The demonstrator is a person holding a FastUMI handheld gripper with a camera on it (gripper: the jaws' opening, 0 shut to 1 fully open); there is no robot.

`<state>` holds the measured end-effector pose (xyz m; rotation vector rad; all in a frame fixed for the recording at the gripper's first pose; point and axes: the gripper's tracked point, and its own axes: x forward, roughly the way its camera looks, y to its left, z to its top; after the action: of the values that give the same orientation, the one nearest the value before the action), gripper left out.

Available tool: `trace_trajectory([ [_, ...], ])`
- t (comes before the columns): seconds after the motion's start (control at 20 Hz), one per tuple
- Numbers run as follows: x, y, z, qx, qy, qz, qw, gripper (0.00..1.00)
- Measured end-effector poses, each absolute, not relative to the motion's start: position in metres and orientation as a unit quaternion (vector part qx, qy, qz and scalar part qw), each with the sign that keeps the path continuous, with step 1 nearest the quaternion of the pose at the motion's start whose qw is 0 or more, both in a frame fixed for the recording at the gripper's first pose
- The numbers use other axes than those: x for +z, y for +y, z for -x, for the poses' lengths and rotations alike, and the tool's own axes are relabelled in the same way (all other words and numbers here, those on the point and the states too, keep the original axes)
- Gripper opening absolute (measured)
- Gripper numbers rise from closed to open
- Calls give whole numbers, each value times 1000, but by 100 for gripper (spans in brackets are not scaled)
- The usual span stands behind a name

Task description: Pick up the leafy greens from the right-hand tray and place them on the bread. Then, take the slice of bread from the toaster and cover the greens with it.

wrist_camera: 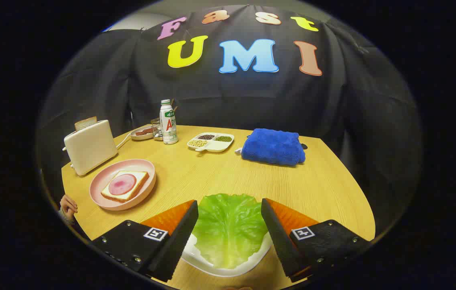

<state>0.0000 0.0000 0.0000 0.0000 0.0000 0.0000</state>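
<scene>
Presently my gripper (230, 225) stood wide open, holding nothing, straddling lettuce (230, 227) on its tray (195, 257) for pickup; bread (125, 185) at ten o'clock.

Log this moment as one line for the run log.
stage: reaching for lettuce | gripper: open, fingers either side of lettuce on white tray | bread: on pink plate | toaster: slice in

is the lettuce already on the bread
No, the lettuce leaf lies on its white tray between the open gripper fingers, apart from the bread.
</scene>
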Motion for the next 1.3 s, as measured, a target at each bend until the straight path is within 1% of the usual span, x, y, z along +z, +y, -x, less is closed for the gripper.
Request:
trace_trajectory([
  [0.15, 2, 2, 2, 2, -7, 8, 1000, 96],
  [0.3, 21, -1, 10, -9, -42, 21, 999, 96],
  [0.45, 48, -5, 19, -23, -96, 31, 995, 96],
  [0.6, 60, -4, 24, -25, -118, 30, 992, 96],
  [0.65, 56, -4, 23, -24, -110, 31, 993, 96],
  [0.85, -2, 1, 4, -10, -2, 32, 999, 96],
  [0.95, -23, 4, -3, 0, 36, 24, 999, 96],
  [1.15, -51, 1, -11, 1, 86, 29, 996, 96],
  [1.2, -48, 2, -12, 11, 80, 11, 997, 96],
  [1.25, -52, 4, -12, 19, 92, -8, 996, 93],
  [1.3, -47, 4, -10, 22, 82, -5, 996, 86],
])
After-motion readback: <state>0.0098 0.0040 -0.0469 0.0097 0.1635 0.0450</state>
